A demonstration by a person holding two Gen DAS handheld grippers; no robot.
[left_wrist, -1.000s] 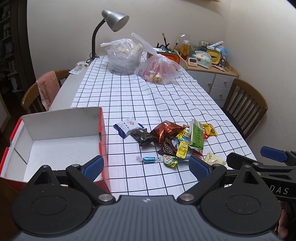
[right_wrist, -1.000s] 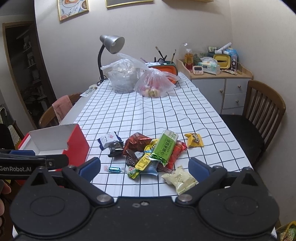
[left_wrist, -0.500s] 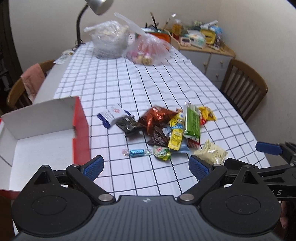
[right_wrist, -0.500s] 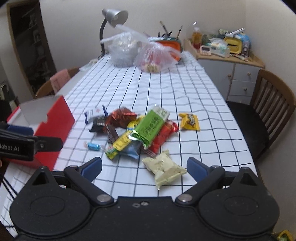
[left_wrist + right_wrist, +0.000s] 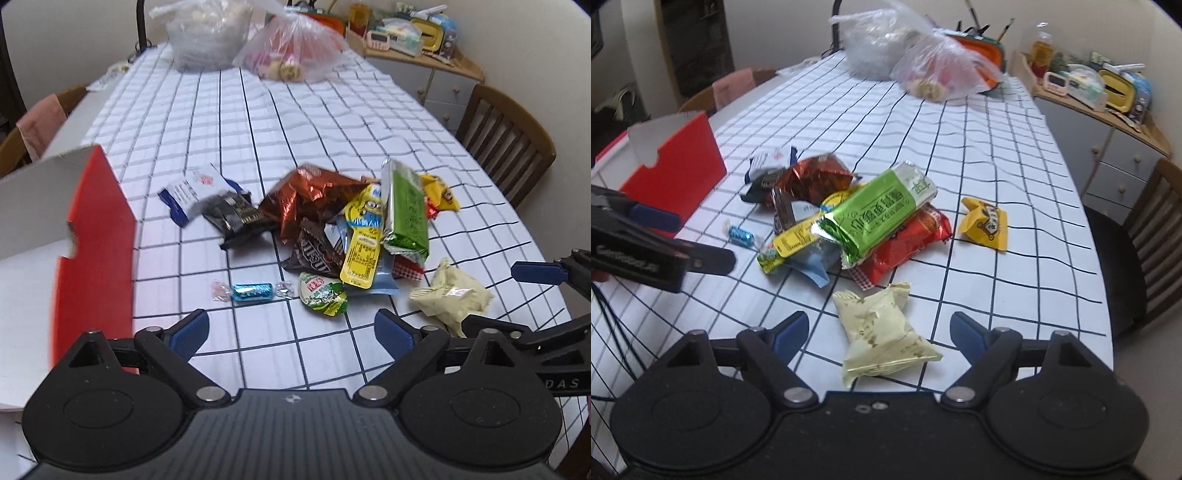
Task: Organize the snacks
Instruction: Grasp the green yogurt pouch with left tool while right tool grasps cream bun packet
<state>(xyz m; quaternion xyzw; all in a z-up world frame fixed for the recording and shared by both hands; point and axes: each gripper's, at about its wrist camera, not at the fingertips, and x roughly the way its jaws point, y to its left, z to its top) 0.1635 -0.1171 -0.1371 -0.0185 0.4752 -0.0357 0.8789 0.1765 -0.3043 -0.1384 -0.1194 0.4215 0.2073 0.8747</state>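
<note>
Cream packet near table edge

One red box, two plastic bags, two chairs (snack heap overlapping, uncountable).

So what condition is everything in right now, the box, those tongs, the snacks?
Red box: open, no snacks visible inside.
Left tongs: open, holding nothing.
Right tongs: open, holding nothing.
Pale yellow packet: sealed, lying apart from the pile.
Green packet: sealed, on top of the pile.
Blue candy: wrapped, lying alone.
</note>
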